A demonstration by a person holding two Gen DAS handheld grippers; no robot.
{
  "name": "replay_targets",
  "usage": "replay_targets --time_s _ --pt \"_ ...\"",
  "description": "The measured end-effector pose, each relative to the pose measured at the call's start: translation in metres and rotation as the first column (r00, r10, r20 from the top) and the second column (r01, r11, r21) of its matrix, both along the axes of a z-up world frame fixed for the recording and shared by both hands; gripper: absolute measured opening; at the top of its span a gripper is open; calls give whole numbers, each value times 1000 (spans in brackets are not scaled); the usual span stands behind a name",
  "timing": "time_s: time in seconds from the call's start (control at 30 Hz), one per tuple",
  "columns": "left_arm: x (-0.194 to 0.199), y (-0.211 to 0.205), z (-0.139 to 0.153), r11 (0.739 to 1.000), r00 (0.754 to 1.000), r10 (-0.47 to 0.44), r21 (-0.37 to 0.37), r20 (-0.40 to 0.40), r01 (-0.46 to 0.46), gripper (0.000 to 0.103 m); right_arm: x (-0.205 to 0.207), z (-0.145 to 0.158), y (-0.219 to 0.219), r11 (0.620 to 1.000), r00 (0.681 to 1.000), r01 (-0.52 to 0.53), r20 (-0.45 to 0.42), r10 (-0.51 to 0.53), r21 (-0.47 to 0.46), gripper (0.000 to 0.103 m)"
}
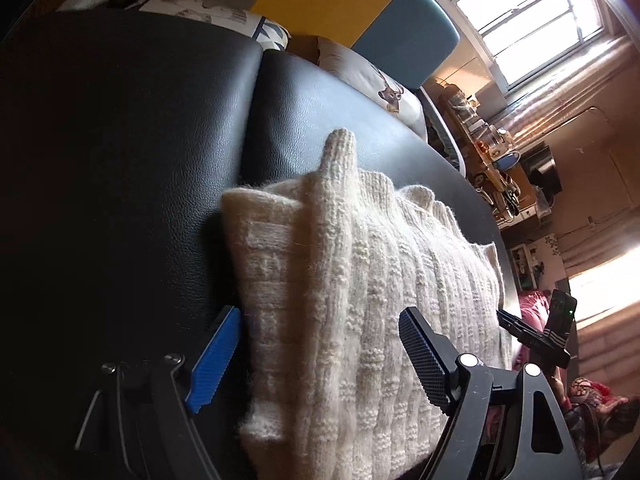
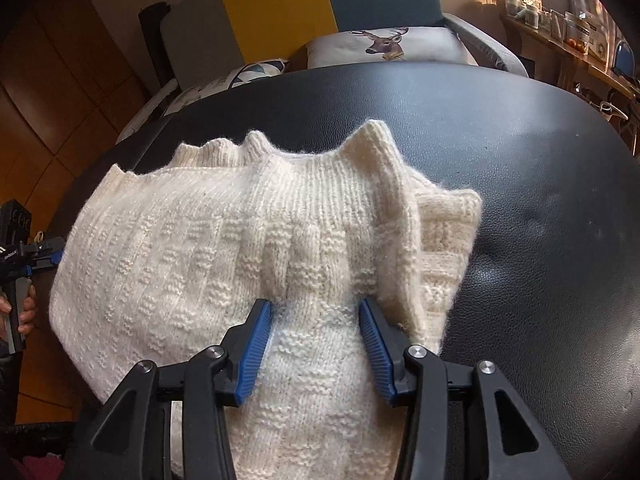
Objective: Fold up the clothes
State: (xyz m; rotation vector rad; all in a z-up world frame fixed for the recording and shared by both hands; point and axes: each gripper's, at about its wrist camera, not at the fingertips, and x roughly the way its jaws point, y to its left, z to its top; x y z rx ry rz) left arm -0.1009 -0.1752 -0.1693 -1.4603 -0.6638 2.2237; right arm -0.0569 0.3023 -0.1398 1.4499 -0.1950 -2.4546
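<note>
Here, in the left wrist view, the left gripper (image 1: 320, 352) stands with its jaws spread wide, one blue pad at the edge of the cream knit sweater (image 1: 360, 280) and the other resting over its upper surface; nothing is clamped between them. The sweater lies on the black padded surface (image 1: 120, 160) as a compact, layered bundle, which suggests that at least one fold is already made. One ribbed corner stands upright above the stack, so the top layer is not yet flat. In the right wrist view, the right gripper (image 2: 316, 344) also has its jaws apart, with a band of sweater (image 2: 180, 240) passing between the pads; whether the pads press the fabric cannot be told. A folded layer near the right edge shows a second layer beneath it, and ridges bunch just ahead of the pads. Judged from this, folding is well advanced; the remaining work is likely to flatten the raised corner, smooth the bunching, and possibly make a final fold.
</note>
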Motion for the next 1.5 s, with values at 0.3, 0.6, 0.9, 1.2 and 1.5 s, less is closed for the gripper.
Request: replay_targets --time_s 0.3,0.6,0.9,1.2,1.5 --pt "0 10 -8 1000 1000 2 -16 -12 -2 81 2 2 4 1000 1000 3 -14 -3 -10 47" --pt "-2 -6 -13 993 995 90 74 34 -92 66 1 1 1 1000 1000 5 -24 -6 -14 48" --pt "-8 9 -7 993 997 72 95 -4 -71 54 3 1 1 1000 999 -1 -40 0 -19 48" --pt "-14 0 -18 980 992 89 169 85 -102 30 1 3 4 999 1000 -2 -22 1 -40 49" --pt "-11 -6 -22 956 987 139 248 86 -156 21 5 38 -11 935 944 -324 -11 329 143 49"
